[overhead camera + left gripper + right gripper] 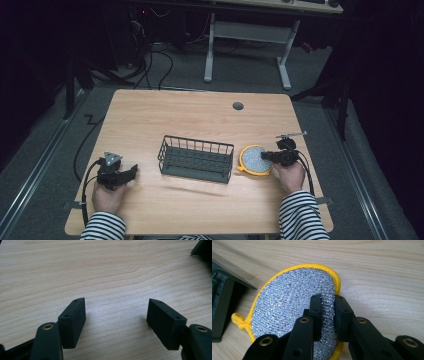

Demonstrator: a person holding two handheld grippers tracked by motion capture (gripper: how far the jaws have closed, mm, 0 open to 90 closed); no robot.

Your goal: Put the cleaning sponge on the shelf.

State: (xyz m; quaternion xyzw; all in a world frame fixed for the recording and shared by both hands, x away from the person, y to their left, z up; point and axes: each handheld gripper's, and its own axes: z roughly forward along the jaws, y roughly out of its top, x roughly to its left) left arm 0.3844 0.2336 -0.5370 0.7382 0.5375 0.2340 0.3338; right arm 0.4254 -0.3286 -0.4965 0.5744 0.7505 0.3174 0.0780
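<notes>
Table [200, 210], pale wood: broad bare surface ahead of you and to your left, with its right edge not far beyond your right hand, so keep lifts heading inward. Wire basket [196, 158], dark, open-topped, standing mid-table: its thin rim is the one thing to clear, and it sits just beside the scouring pad on that pad's left. Scouring pad [294, 297], round, silver mesh face with yellow binding and a small yellow loop: it lies flat on the wood between the basket and your right gripper. Judge it light, soft and floppy; the mesh bunches readily (it is already puckered up between the pads), so a pinch of the fabric near the rim should hold, though the free side will likely droop. Right gripper [327, 305]: jaws closed tight on a fold of the pad's near edge. Left gripper [116, 315]: jaws standing wide apart over bare table, holding nothing.
</notes>
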